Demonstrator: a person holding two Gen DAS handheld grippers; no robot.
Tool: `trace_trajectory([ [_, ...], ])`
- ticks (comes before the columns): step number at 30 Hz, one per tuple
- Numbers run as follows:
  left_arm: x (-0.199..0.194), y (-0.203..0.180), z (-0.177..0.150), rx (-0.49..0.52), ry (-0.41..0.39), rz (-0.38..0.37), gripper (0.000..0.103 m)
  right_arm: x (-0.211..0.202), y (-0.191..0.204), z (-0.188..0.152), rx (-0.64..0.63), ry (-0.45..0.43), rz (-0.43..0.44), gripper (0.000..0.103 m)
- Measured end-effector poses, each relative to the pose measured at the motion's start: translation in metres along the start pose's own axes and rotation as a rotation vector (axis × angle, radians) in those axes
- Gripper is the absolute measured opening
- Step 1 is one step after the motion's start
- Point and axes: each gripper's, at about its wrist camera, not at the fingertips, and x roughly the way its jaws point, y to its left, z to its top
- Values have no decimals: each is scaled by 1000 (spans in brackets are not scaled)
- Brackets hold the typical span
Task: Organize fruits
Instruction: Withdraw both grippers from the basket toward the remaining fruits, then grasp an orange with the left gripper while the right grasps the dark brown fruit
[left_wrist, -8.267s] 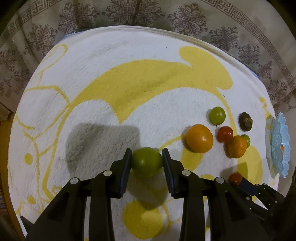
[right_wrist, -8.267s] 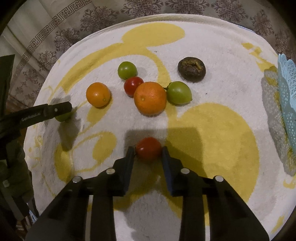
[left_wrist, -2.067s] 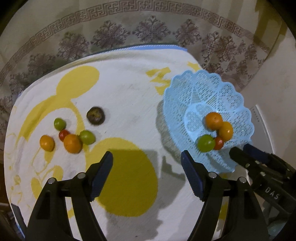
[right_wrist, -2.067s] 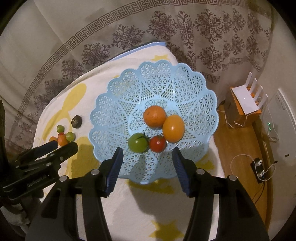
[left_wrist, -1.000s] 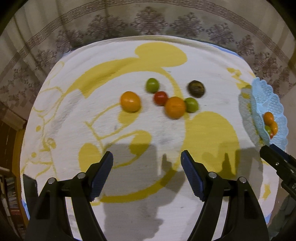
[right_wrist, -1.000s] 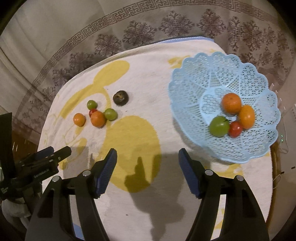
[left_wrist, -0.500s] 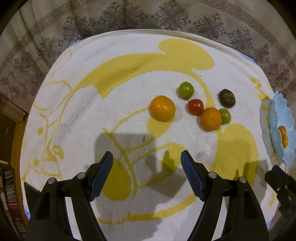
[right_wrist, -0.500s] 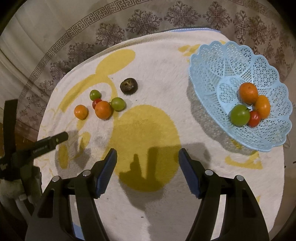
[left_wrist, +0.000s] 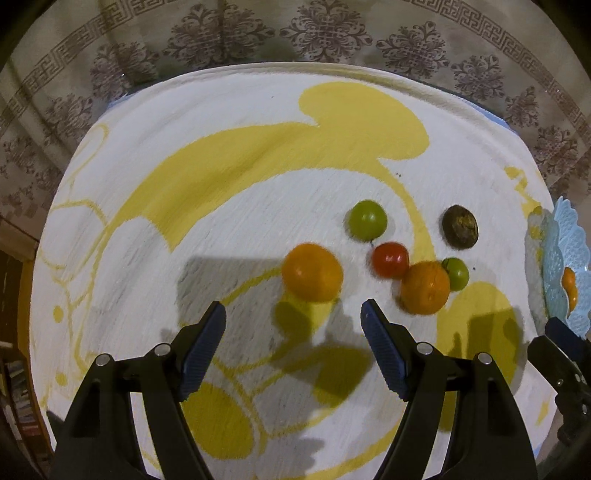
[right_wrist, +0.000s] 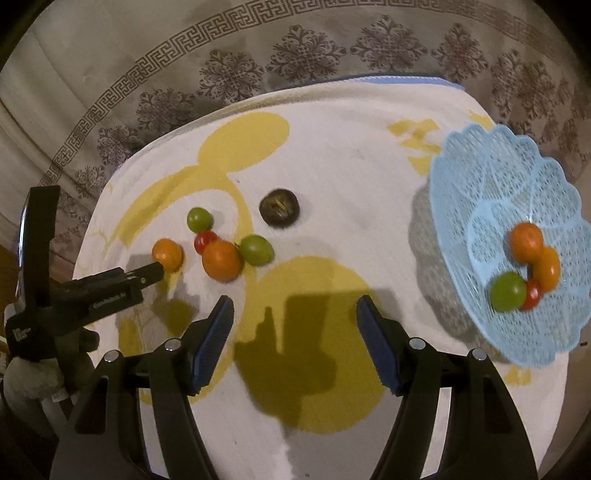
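Several fruits lie on a white and yellow towel (left_wrist: 221, 221). An orange (left_wrist: 312, 271) lies just ahead of my open, empty left gripper (left_wrist: 293, 314). To its right lie a red tomato (left_wrist: 390, 259), a bigger orange (left_wrist: 424, 288), two green tomatoes (left_wrist: 367, 220) (left_wrist: 456, 273) and a dark brown fruit (left_wrist: 460, 226). My right gripper (right_wrist: 294, 308) is open and empty above the towel's yellow patch. The blue lattice basket (right_wrist: 491, 192) at the right holds two oranges (right_wrist: 526, 240), a green tomato (right_wrist: 508, 291) and a red tomato (right_wrist: 532, 290). The left gripper's fingertips (right_wrist: 155, 271) touch or nearly touch the small orange (right_wrist: 168, 254).
The towel covers a round table with a patterned brown cloth (right_wrist: 229, 74) around its rim. The right gripper's tip (left_wrist: 561, 332) shows at the left wrist view's right edge, beside the basket (left_wrist: 557, 251).
Both grippers left the basket and swung back left over the towel. My left gripper has come down close to the small orange. Both stay open.
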Motion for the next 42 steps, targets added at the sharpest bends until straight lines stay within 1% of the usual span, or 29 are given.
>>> trace_trajectory([
  [9, 18, 1, 19, 3, 7, -19, 75, 18, 7, 22, 1, 0, -16, 70],
  [18, 33, 2, 21, -1, 19, -38, 75, 43, 10, 47, 22, 7, -18, 70],
  [19, 34, 3, 21, -5, 21, -39, 73, 47, 11, 50, 26, 10, -18, 70],
  [20, 36, 5, 20, -9, 26, -42, 65, 51, 11, 52, 28, 12, -18, 70],
  [21, 38, 7, 19, -15, 34, -41, 63, 53, 12, 55, 28, 14, -19, 70],
  [25, 37, 9, 18, -18, 23, -57, 61, 67, 16, 65, 20, 25, -26, 70],
  [27, 35, 9, 17, -15, 17, -77, 53, 72, 19, 69, 16, 31, -28, 70],
  [30, 33, 6, 16, -6, 16, -95, 45, 81, 23, 73, 5, 41, -37, 70],
  [31, 33, 6, 16, -4, 16, -98, 45, 83, 25, 75, 0, 43, -41, 70],
  [34, 32, 6, 15, -8, 15, -105, 43, 88, 29, 80, -12, 52, -55, 67],
  [35, 32, 7, 15, -9, 15, -108, 42, 90, 29, 81, -16, 56, -63, 62],
  [36, 31, 7, 15, -9, 15, -110, 42, 93, 30, 82, -17, 64, -72, 60],
  [38, 31, 7, 14, -9, 17, -110, 41, 98, 30, 84, -15, 77, -79, 49],
  [42, 30, 7, 15, -9, 17, -111, 41, 100, 31, 85, -24, 78, -96, 44],
])
